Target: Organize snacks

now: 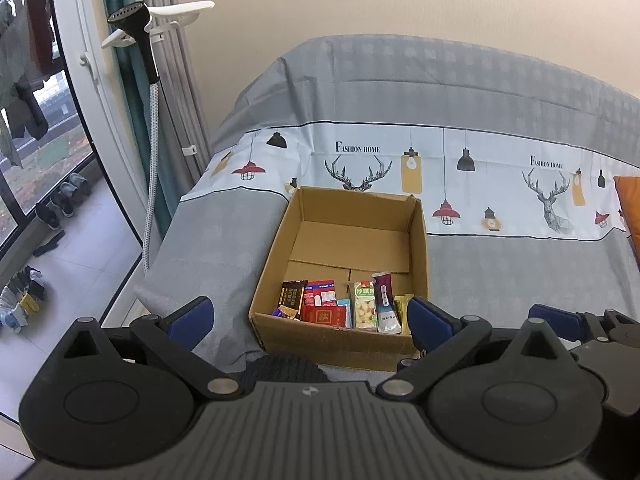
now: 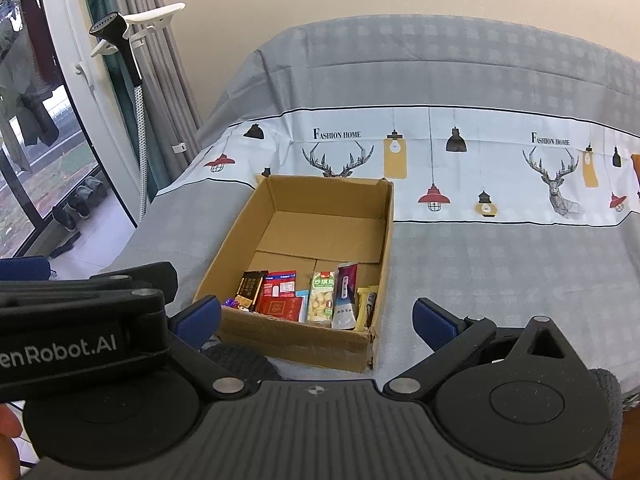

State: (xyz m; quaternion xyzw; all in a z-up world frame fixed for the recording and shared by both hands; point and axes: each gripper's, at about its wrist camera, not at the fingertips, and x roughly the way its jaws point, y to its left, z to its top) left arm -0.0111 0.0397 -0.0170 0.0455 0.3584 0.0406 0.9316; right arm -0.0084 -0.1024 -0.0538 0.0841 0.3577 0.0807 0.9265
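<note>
An open cardboard box (image 1: 332,344) rests on a grey bed cover. Several snack packets stand in a row against its near wall: a dark brown one (image 1: 292,294), red ones (image 1: 322,306), a green and white one (image 1: 366,306), a purple and white one (image 1: 386,304) and a yellow one (image 1: 402,308). My left gripper (image 1: 308,308) is open just short of the box with nothing between its blue pads. In the right wrist view the same box (image 2: 296,340) and snacks (image 2: 320,300) lie ahead. My right gripper (image 2: 316,306) is wide open and holds nothing.
The far half of the box is bare cardboard. The grey bed cover (image 1: 520,280) spreads wide to the right, with an orange cushion (image 1: 630,208) at its edge. A garment steamer (image 1: 136,40) and a glass door stand left. Shoes (image 1: 64,200) lie on the floor there.
</note>
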